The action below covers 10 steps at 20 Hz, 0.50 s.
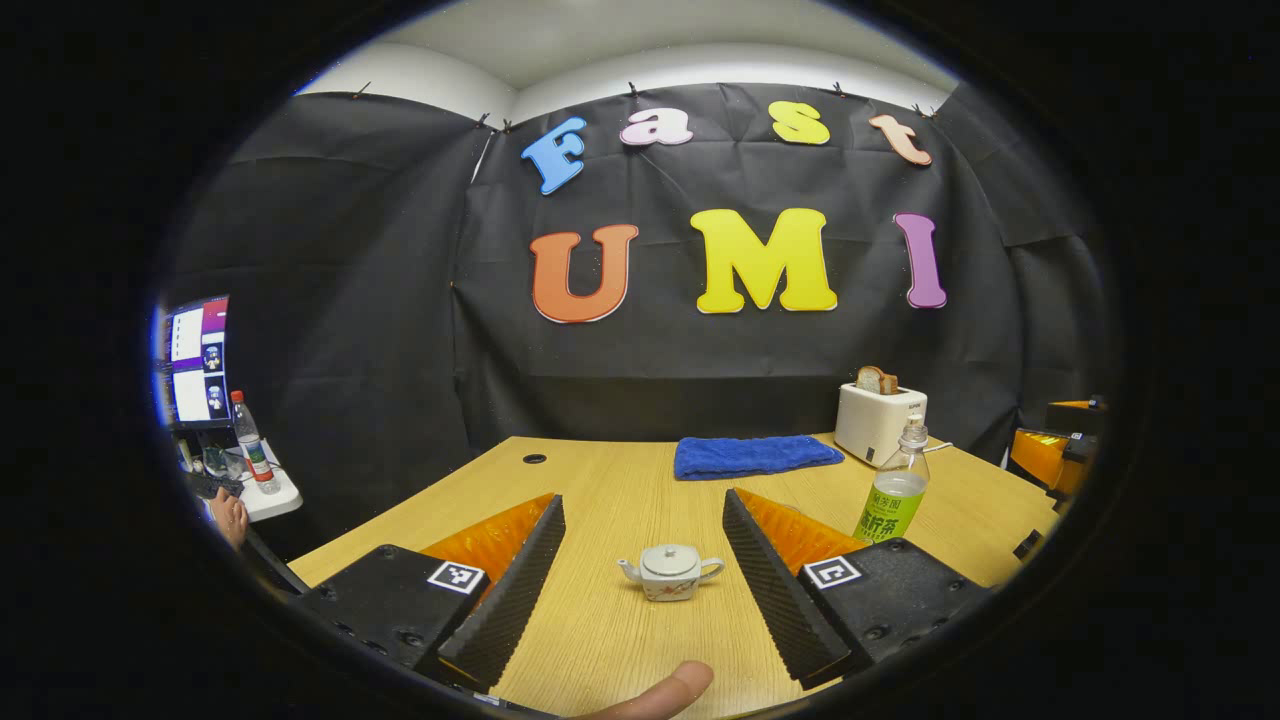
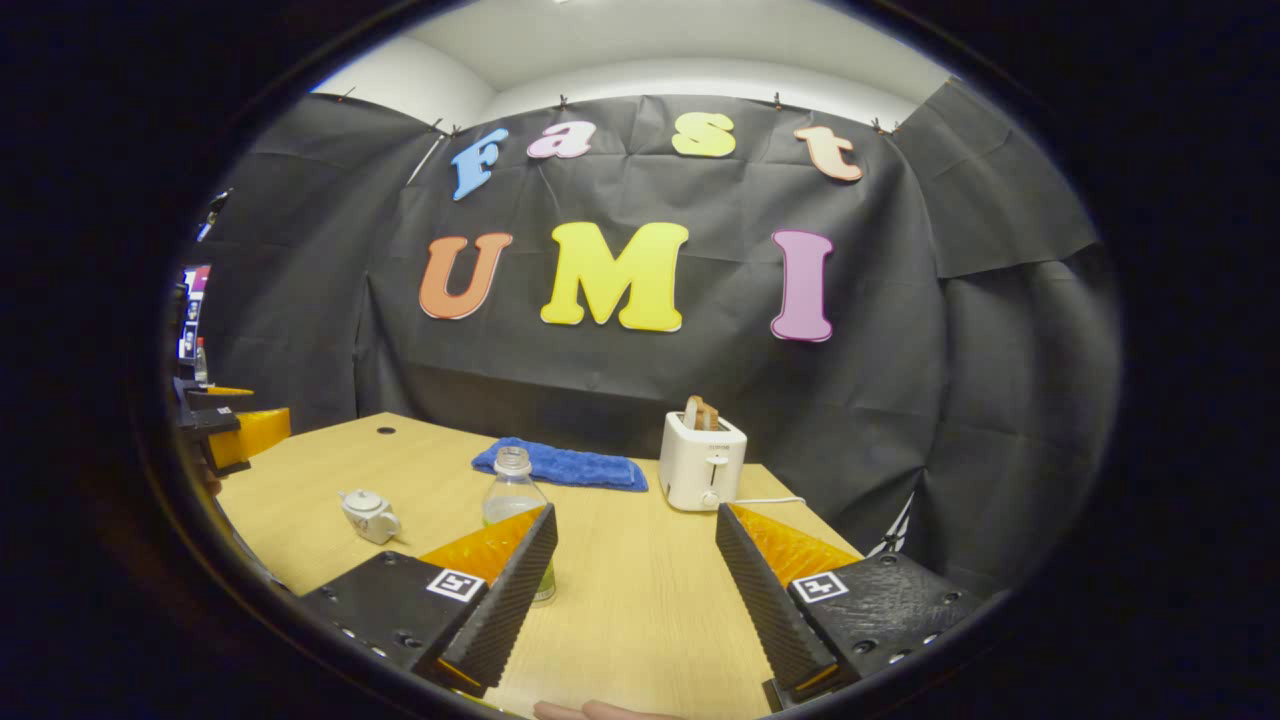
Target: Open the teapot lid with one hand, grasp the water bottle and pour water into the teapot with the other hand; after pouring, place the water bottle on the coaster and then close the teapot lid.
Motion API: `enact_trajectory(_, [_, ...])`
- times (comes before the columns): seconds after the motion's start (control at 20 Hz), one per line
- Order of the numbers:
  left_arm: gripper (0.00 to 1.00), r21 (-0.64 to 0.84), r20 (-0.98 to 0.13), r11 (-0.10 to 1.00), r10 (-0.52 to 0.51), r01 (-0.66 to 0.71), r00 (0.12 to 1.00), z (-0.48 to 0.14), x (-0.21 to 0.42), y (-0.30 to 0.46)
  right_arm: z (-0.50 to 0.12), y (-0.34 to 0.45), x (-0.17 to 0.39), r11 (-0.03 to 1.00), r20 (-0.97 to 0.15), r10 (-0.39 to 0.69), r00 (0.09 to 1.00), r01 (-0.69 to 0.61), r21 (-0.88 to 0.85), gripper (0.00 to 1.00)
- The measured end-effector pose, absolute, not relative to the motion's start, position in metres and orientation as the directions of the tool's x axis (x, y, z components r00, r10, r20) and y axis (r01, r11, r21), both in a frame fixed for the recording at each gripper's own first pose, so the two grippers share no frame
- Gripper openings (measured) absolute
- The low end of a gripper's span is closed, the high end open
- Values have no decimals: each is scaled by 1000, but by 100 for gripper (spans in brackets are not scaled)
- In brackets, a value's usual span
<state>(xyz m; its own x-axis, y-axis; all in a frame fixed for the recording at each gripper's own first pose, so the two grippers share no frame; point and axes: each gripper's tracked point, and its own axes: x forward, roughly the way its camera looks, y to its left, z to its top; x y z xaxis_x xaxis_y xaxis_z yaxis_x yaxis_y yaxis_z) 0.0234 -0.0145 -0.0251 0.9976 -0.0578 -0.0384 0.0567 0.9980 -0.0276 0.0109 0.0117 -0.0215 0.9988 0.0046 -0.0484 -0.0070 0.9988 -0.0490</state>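
Note:
A small white teapot [image 1: 670,572] with its lid on stands on the wooden table, between and just beyond the spread fingers of my left gripper [image 1: 643,530], which is open and holds nothing. To its right stands a clear water bottle [image 1: 895,485] with a green label and no cap. In the right gripper view the same bottle [image 2: 512,490] rises behind the left finger of my right gripper [image 2: 636,545], open and empty. The teapot [image 2: 370,515] sits farther left there, and the other gripper [image 2: 225,425] shows at the far left edge.
A white toaster [image 2: 702,462] with bread in it stands at the back of the table [image 2: 640,600], a folded blue towel [image 2: 562,464] beside it. A side shelf with a monitor [image 1: 195,360] and another bottle [image 1: 252,442] lies to the left. A fingertip [image 1: 665,692] shows at the bottom.

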Motion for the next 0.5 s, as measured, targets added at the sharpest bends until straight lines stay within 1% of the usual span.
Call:
enact_trajectory(0.2, [100,-14,-8,997,-73,72,997,-31,40,-23,-24,15,14,999,-53,13,999,-15,-52,95])
enact_trajectory(0.35, [99,10,-11,996,-89,90,996,-52,58,-35,-28,19,17,998,-55,19,998,-22,-55,95])
enact_trajectory(0.4, [100,36,-12,995,-95,96,995,-58,63,-40,-29,19,17,998,-58,17,998,-21,-58,95])
enact_trajectory(0.45, [100,64,-24,992,-107,108,994,-68,69,-46,-31,19,18,998,-65,15,998,-19,-60,97])
enact_trajectory(0.5, [100,86,-23,990,-107,109,994,-76,75,-49,-34,20,20,998,-72,17,997,-21,-60,95])
